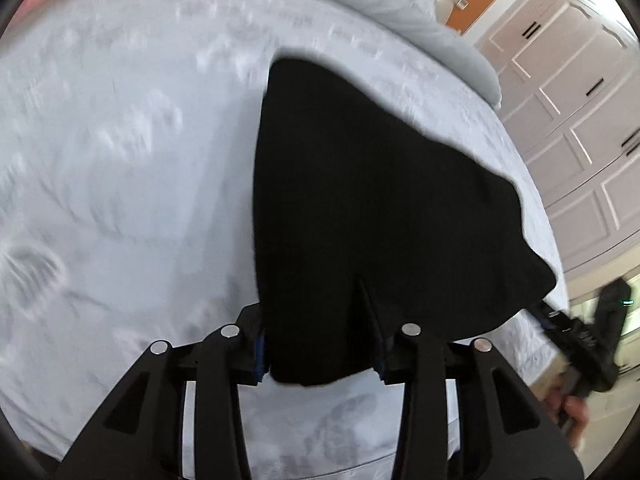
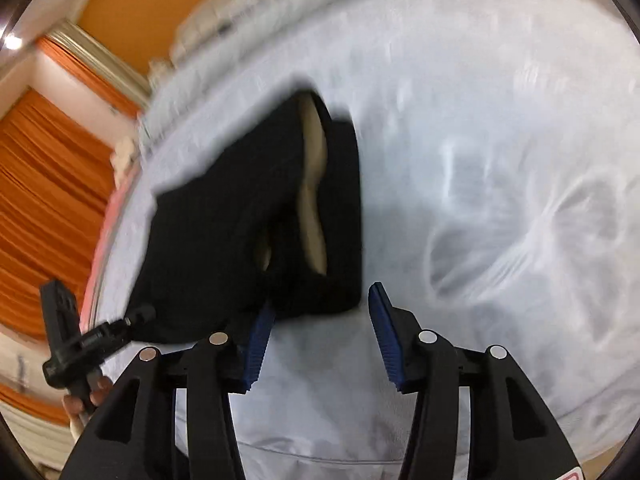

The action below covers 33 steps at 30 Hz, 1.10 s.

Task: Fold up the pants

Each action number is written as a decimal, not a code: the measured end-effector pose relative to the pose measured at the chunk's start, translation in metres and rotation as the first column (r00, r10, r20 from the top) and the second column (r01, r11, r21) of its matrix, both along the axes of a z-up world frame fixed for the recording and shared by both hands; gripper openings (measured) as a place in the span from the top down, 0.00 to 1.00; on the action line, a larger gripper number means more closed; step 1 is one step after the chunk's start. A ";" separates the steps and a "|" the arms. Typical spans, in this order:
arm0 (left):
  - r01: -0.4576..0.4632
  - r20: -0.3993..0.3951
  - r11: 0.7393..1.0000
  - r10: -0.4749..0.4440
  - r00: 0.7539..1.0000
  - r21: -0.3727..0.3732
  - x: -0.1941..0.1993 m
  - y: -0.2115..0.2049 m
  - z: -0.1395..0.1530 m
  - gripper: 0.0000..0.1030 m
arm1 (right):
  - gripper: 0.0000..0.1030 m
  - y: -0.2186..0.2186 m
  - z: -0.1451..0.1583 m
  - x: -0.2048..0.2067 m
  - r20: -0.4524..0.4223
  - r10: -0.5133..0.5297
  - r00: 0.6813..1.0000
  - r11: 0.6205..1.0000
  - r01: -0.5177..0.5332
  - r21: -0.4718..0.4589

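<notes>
Black pants (image 1: 360, 200) lie on a pale quilted bed (image 1: 120, 160). In the left wrist view my left gripper (image 1: 320, 348) has its jaws wide apart with the near edge of the pants draped between and over them. In the right wrist view the pants (image 2: 240, 220) lie folded with tan lining showing at the waistband. My right gripper (image 2: 320, 320) is open just at the pants' near right corner, its blue pads (image 2: 384, 340) bare. The other gripper shows at the side of each view (image 1: 580, 340) (image 2: 80, 340).
A folded grey blanket (image 1: 400, 8) and pillows sit at the head of the bed. White panelled wardrobe doors (image 1: 580, 100) stand to the right. Orange curtains (image 2: 48, 180) and an orange wall are on the left of the right wrist view.
</notes>
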<state>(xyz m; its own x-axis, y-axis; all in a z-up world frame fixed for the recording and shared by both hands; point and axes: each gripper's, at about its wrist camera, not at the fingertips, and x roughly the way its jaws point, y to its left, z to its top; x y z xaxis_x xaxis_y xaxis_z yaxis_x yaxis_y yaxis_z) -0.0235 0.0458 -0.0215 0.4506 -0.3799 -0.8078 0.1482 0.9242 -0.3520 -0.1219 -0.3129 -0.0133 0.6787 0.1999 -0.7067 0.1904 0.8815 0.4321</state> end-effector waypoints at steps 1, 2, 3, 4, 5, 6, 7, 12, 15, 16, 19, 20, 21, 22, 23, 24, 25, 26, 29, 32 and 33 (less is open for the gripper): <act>0.000 0.034 1.000 -0.001 0.999 0.029 -0.001 -0.004 0.009 0.63 | 0.60 0.005 0.013 0.002 0.037 0.007 0.999 0.998 -0.004 -0.057; 0.001 0.067 0.998 -0.005 0.998 0.057 -0.002 -0.010 0.019 0.63 | 0.71 0.015 0.029 0.010 0.074 0.045 0.996 0.993 -0.037 -0.110; 0.005 0.097 0.997 -0.013 0.995 0.080 -0.002 -0.017 0.027 0.63 | 0.72 0.023 0.035 0.019 0.085 0.079 0.993 0.990 -0.069 -0.121; 0.001 0.117 0.996 -0.012 0.993 0.094 0.000 -0.024 0.033 0.63 | 0.72 0.033 0.039 0.035 0.089 0.127 0.988 0.986 -0.116 -0.116; -0.005 0.124 0.995 -0.007 0.992 0.101 0.001 -0.028 0.035 0.63 | 0.75 0.044 0.038 0.053 0.074 0.175 0.982 0.979 -0.165 -0.122; -0.008 0.121 0.994 -0.005 0.993 0.107 0.004 -0.032 0.036 0.61 | 0.75 0.052 0.036 0.068 0.057 0.199 0.978 0.973 -0.190 -0.133; -0.009 0.108 0.994 -0.003 0.994 0.111 0.004 -0.034 0.039 0.60 | 0.75 0.057 0.035 0.079 0.053 0.210 0.976 0.971 -0.202 -0.131; -0.041 0.052 0.982 0.032 0.998 0.184 -0.014 -0.007 0.022 0.44 | 0.75 0.072 0.032 0.100 0.061 0.248 0.967 0.961 -0.238 -0.137; -0.076 0.069 0.969 0.061 0.996 0.234 -0.033 0.009 0.023 0.44 | 0.75 0.095 0.010 0.124 -0.006 0.295 0.956 0.944 -0.292 -0.150; -0.085 0.093 0.969 0.065 0.994 0.233 -0.035 0.011 0.028 0.44 | 0.75 0.097 0.001 0.130 -0.027 0.283 0.959 0.943 -0.283 -0.178; -0.105 0.169 0.967 0.066 0.983 0.231 -0.022 0.006 0.048 0.42 | 1.00 0.053 -0.029 0.153 -0.073 0.174 0.982 0.978 -0.181 -0.104; -0.101 0.194 0.970 0.058 0.979 0.220 -0.015 0.002 0.055 0.30 | 1.00 0.040 -0.030 0.152 -0.073 0.145 0.987 0.989 -0.148 -0.030; -0.100 0.227 0.971 0.049 0.973 0.218 -0.003 -0.007 0.060 0.24 | 1.00 0.033 -0.024 0.149 -0.063 0.116 0.991 0.993 -0.116 0.009; -0.109 0.251 0.967 0.049 0.967 0.232 0.011 -0.017 0.061 0.17 | 1.00 0.035 -0.016 0.146 -0.050 0.102 0.994 0.995 -0.103 -0.014; -0.116 0.253 0.960 0.049 0.966 0.255 0.026 -0.028 0.058 0.17 | 0.98 0.047 -0.003 0.143 -0.029 0.123 0.992 0.990 -0.125 -0.071; -0.106 0.244 0.958 0.039 0.969 0.266 0.041 -0.038 0.055 0.17 | 0.92 0.057 0.004 0.144 -0.019 0.157 0.987 0.983 -0.158 -0.094; -0.093 0.233 0.960 0.030 0.972 0.264 0.058 -0.048 0.049 0.18 | 0.92 0.069 0.010 0.145 -0.005 0.193 0.981 0.975 -0.193 -0.115; -0.093 0.218 0.958 0.033 0.975 0.270 0.076 -0.057 0.042 0.18 | 0.93 0.078 0.013 0.151 0.000 0.222 0.975 0.964 -0.219 -0.151; -0.112 0.136 0.930 0.068 0.988 0.351 0.122 -0.069 0.008 0.22 | 0.99 0.053 -0.012 0.185 -0.093 0.094 0.991 0.963 -0.114 -0.244; -0.131 0.079 0.928 0.110 0.991 0.349 0.149 -0.057 -0.021 0.21 | 1.00 0.004 -0.048 0.197 -0.175 0.030 0.984 0.991 -0.051 -0.121; -0.131 0.046 0.935 0.122 0.991 0.330 0.156 -0.050 -0.030 0.20 | 1.00 -0.004 -0.047 0.193 -0.156 0.029 0.987 0.998 -0.038 -0.054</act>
